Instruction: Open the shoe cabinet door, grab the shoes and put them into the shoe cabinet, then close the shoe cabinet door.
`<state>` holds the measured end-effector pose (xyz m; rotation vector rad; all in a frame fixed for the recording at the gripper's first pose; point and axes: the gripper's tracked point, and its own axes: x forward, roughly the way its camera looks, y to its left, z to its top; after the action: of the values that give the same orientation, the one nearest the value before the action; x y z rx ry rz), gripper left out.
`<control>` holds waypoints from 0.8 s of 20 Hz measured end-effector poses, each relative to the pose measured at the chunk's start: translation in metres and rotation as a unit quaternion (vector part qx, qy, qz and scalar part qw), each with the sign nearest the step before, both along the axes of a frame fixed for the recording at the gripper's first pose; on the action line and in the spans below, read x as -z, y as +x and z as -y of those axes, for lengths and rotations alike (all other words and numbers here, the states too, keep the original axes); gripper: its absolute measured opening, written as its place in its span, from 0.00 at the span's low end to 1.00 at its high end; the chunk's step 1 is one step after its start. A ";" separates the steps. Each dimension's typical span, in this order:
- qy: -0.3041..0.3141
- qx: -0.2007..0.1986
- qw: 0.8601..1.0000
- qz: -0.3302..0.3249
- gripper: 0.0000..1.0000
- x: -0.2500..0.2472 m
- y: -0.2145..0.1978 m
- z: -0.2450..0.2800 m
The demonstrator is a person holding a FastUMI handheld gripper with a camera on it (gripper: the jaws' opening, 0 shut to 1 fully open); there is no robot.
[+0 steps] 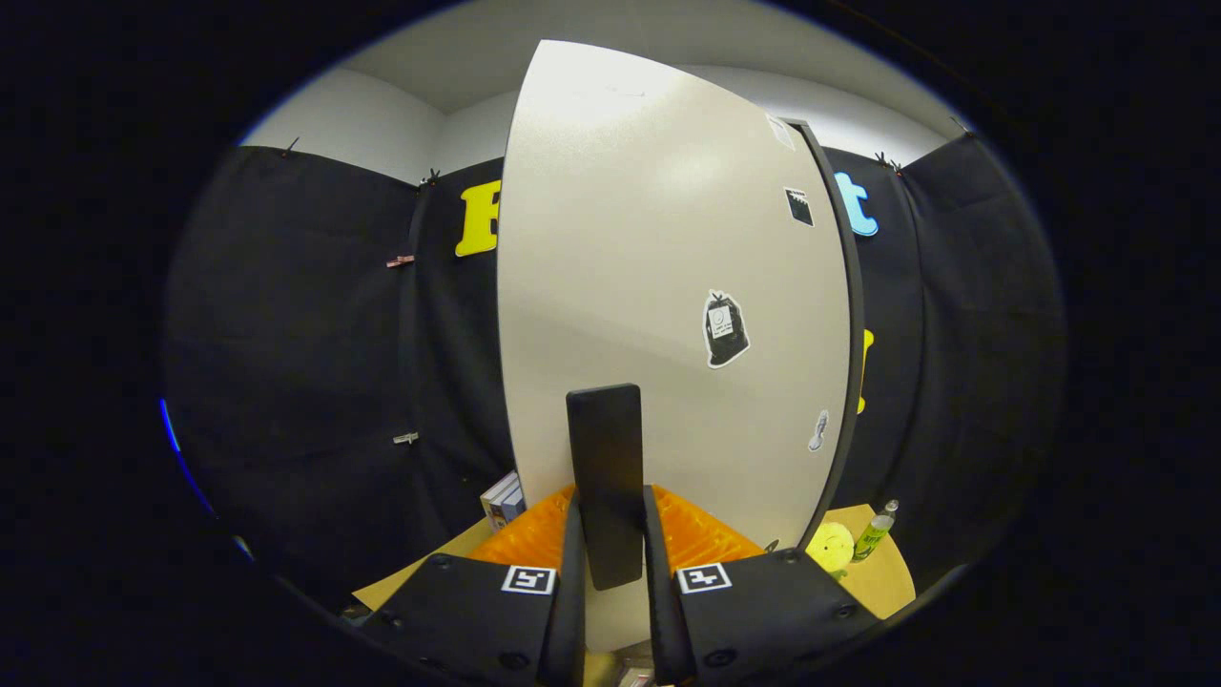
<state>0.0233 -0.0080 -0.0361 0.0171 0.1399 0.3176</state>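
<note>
Firmly, tongs (610,544) on door handle (605,477).

The claw (610,534) has two broad, flat-topped finger housings, each marked with a square black-and-white tag near its inner corner and fixed with round screws along its outer edges; two narrow upright fingers (572,572) rise between them.

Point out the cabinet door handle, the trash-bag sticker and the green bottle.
door handle (605,477), gripper view, middle of the dark upright bar between the gripper (610,549) fingers, both pressing on it.
trash-bag sticker (725,329), gripper view, centre of the sticker on the pale door.
green bottle (874,536), gripper view, its body, beyond the door's edge.
</note>
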 end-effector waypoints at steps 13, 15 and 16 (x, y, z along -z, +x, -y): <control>0.000 -0.016 1.000 0.001 0.31 -0.007 -0.035 0.068; 0.000 -0.009 1.000 -0.001 0.31 -0.008 -0.037 0.078; 0.001 -0.006 1.000 -0.002 0.31 -0.008 -0.039 0.083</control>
<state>-0.0154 -0.0908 -0.0278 0.0184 0.1444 0.3288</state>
